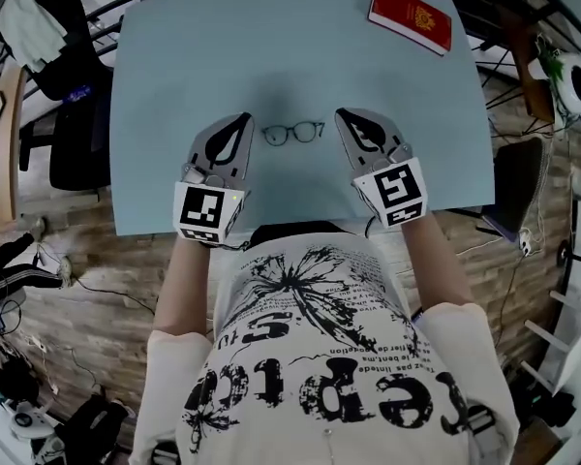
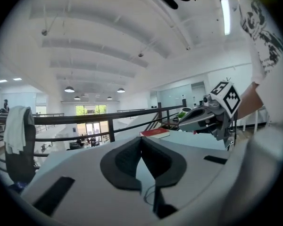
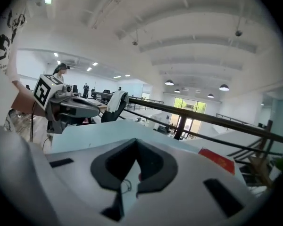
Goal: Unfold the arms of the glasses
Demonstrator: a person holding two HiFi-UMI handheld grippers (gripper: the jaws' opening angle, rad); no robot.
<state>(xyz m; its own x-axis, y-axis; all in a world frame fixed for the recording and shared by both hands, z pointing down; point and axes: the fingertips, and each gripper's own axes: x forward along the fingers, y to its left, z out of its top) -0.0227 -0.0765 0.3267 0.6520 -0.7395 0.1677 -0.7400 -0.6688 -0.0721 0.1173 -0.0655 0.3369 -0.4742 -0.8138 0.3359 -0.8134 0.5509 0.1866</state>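
Observation:
A pair of thin dark-rimmed glasses (image 1: pixel 292 133) lies on the pale blue table (image 1: pixel 174 66), round lenses side by side; its arms are too small to make out. My left gripper (image 1: pixel 243 117) hovers just left of the glasses and my right gripper (image 1: pixel 340 113) just right of them, neither touching. Both are shut with nothing between their pads. In the left gripper view the jaws (image 2: pixel 141 141) meet on a line, with the right gripper (image 2: pixel 203 117) off to the side. In the right gripper view the shut jaws (image 3: pixel 136 144) point nearly level, and the left gripper (image 3: pixel 70 108) shows at left.
A red book (image 1: pixel 411 15) lies at the table's far right corner, also seen as a red book (image 2: pixel 155 133) and a red book (image 3: pixel 217 160). A black railing (image 3: pixel 198 114) runs behind the table. A chair with a white cloth (image 1: pixel 24 22) stands at the far left.

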